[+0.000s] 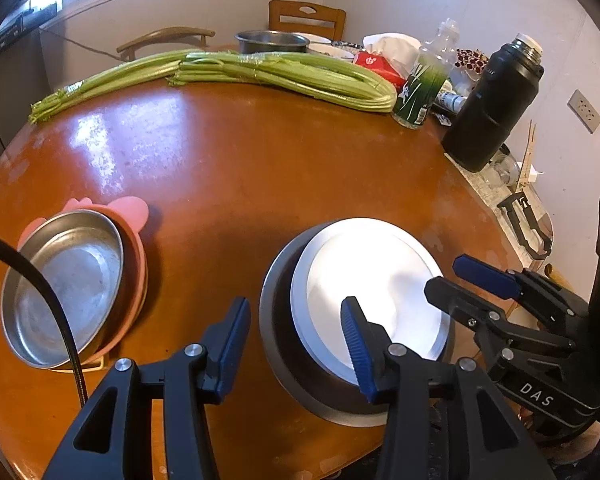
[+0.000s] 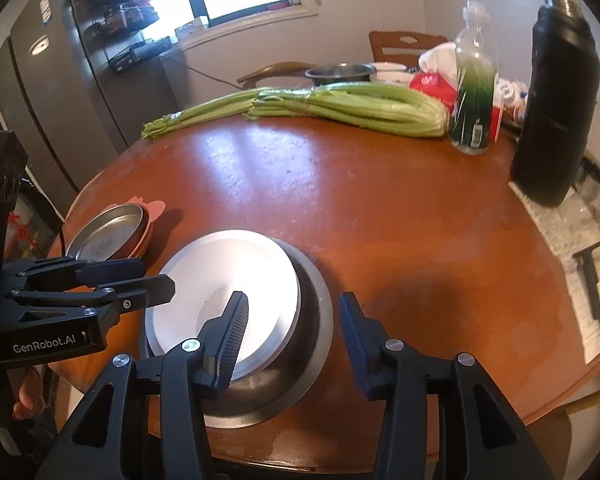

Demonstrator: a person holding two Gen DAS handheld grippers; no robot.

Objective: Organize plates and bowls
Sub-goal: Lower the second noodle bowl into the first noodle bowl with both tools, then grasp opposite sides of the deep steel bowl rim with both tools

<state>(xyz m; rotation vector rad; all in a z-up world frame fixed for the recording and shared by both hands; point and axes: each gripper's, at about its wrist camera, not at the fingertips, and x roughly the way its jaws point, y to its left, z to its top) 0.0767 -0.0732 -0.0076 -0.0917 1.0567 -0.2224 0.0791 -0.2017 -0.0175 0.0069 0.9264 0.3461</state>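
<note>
White and glossy, the round ceramic-looking plate (image 1: pixel 376 292) sits tilted inside the wide dark metal bowl (image 1: pixel 284 344) at the near edge of the brown wooden surface (image 1: pixel 220 152). I judge it stiff, fairly heavy, smooth enough to slip, and liable to chip against the metal wall.

My left gripper (image 1: pixel 296 344) has its jaws apart and empty; one jaw hangs over the plate's near rim, the other over bare wood beside the bowl. My right gripper (image 2: pixel 292 332) likewise has its jaws apart, one above the plate, the other outside the bowl's far wall.

Recommended hold: the raised rim of the plate where it stands clear of the bowl, one jaw above and one below, clamped firmly.

The shallow steel dish (image 1: pixel 66 280) nested on the pink plastic plate with ear tabs (image 1: pixel 134 216) lies well apart to the left; I judge both light and tough.
</note>
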